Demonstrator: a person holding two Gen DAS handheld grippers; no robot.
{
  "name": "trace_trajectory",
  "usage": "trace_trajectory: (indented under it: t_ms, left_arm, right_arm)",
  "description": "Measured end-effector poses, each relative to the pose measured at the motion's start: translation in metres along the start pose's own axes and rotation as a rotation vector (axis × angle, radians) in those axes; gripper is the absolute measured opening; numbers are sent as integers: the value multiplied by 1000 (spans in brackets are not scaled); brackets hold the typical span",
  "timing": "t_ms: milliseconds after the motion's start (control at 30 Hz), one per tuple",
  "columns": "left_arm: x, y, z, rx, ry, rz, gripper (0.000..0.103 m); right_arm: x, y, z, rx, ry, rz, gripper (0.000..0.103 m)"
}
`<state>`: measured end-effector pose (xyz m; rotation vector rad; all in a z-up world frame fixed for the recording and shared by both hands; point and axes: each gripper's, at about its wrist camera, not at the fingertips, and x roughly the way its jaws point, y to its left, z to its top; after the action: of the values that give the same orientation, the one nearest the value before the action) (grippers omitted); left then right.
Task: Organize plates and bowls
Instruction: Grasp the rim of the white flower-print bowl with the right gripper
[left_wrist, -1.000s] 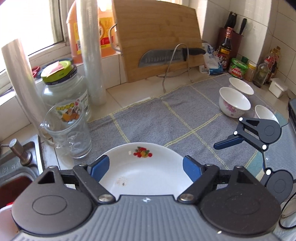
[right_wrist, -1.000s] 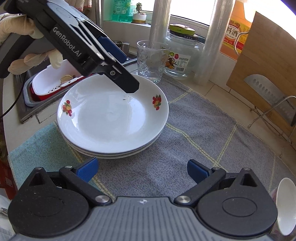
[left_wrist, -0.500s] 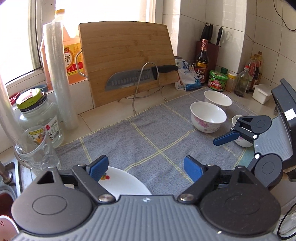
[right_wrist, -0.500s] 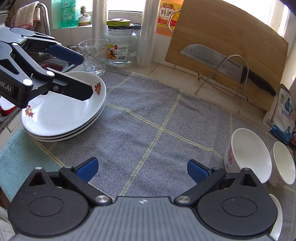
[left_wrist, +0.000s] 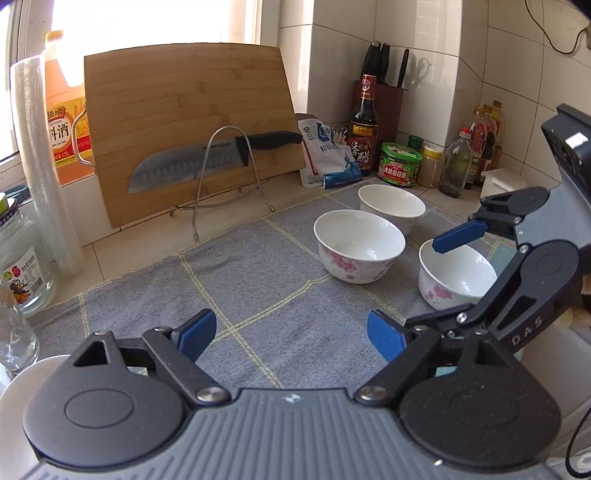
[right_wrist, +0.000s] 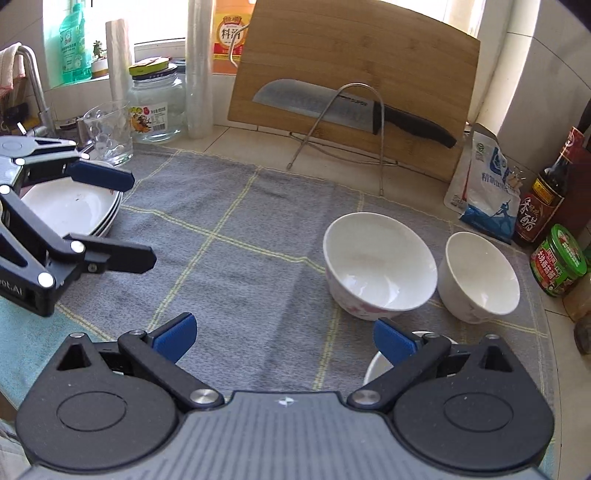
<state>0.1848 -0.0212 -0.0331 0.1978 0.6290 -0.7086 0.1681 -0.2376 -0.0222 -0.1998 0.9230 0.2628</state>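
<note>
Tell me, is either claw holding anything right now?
No. The left claw and right claw are both open and empty above the grey cloth.

The tiled surface (right_wrist: 240, 136) is covered by a grey cloth (right_wrist: 240, 258) — stacked plates (right_wrist: 70, 206) at its left edge, three bowls (right_wrist: 380, 266) at its right.

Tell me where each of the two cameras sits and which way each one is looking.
Left wrist: sits on the left gripper, looking across the grey mat toward the bowls and cutting board; its own open blue-padded fingers show, plus the right gripper at right.
Right wrist: sits on the right gripper, facing the same mat and board; its own open fingers show, plus the left gripper over the plates.
Shared: bowls, mat, board, knife.
</note>
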Motion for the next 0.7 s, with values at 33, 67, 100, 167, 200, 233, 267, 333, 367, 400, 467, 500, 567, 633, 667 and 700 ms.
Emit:
trace_trajectory:
  t_ms: [33,67,100,167,200,233,267,333,367,400,467,500,567,633,667,700]
  left_arm:
    - [5,-6,0,7,-6,13,89]
    - [10,-11,0,13,-6,29,89]
    - [16,-16,1,18,2,42,89]
    - [27,-24,3,16,13,55,89]
    - [33,-27,4,15,16,55,89]
    - [40,-30,5,20,20,56,89]
    - [45,-33,7,26,23,64,89]
    - [57,-39,10,39,20,53,89]
    - [63,-42,12,43,20,37,89]
    - [69,-44,13,46,27,34,89]
    - [80,-49,16,58,33,23,89]
    - [86,-53,18,63,36,28,89]
    - [95,-57,20,67,43,24,89]
    - [105,-61,24,75,45,26,89]
    - [109,-63,25,84,45,25,89]
    - [113,-64,26,91,46,29,89]
  right_arm:
    - [1,-8,0,1,-2,0,103]
    - [2,-16,0,0,-6,2,103]
    - [3,-26,1,-1,-9,7,103]
    - [7,-43,3,5,-13,15,103]
    - [9,-51,4,10,-14,21,103]
    - [11,-59,6,17,-17,29,103]
    - [14,-66,7,27,-18,39,103]
    - [20,-78,10,47,-16,67,103]
    - [23,-85,11,57,-12,83,103]
    - [28,-89,13,63,-4,92,103]
    - [34,-97,15,71,3,114,103]
    - [37,-101,15,80,6,135,103]
    - [43,-108,17,101,17,169,103]
    - [48,-113,20,111,23,199,103]
    - [51,-115,21,115,28,206,103]
    - [56,-116,22,117,38,208,103]
